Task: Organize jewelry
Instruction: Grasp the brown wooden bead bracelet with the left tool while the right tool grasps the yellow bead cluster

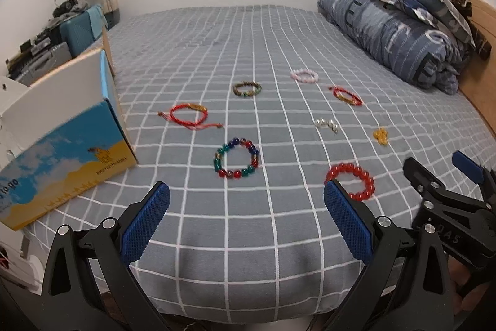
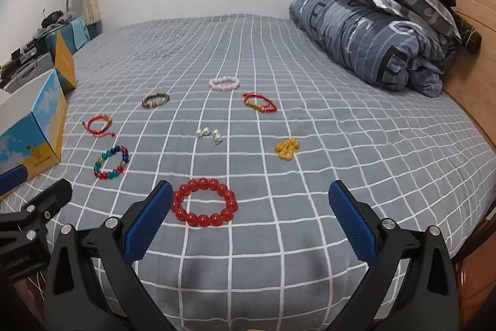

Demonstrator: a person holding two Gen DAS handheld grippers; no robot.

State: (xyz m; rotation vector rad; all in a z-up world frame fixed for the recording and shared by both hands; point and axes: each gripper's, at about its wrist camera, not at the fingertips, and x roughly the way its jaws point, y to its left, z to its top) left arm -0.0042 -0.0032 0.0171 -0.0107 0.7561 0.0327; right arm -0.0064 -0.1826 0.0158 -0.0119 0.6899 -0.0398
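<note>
Hovering wide open and empty, both hand-held grippers (image 1: 246, 219) (image 2: 251, 217) faced untouched jewelry; red bracelet (image 2: 204, 202) at eleven o'clock looked next, box (image 1: 62, 151) waiting.

Bed sheet (image 2: 279, 58) is grey w/ white squares. Big bead bracelet (image 2: 204, 202) is red; box (image 1: 62, 151) is blue & yellow.

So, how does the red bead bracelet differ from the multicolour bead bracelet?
The red bead bracelet has one colour and looks larger-beaded; the multicolour bead bracelet mixes blue, green and red beads. The red one lies nearest the right gripper, the multicolour one beside the box. Both lie flat on the bed, untouched.
</note>
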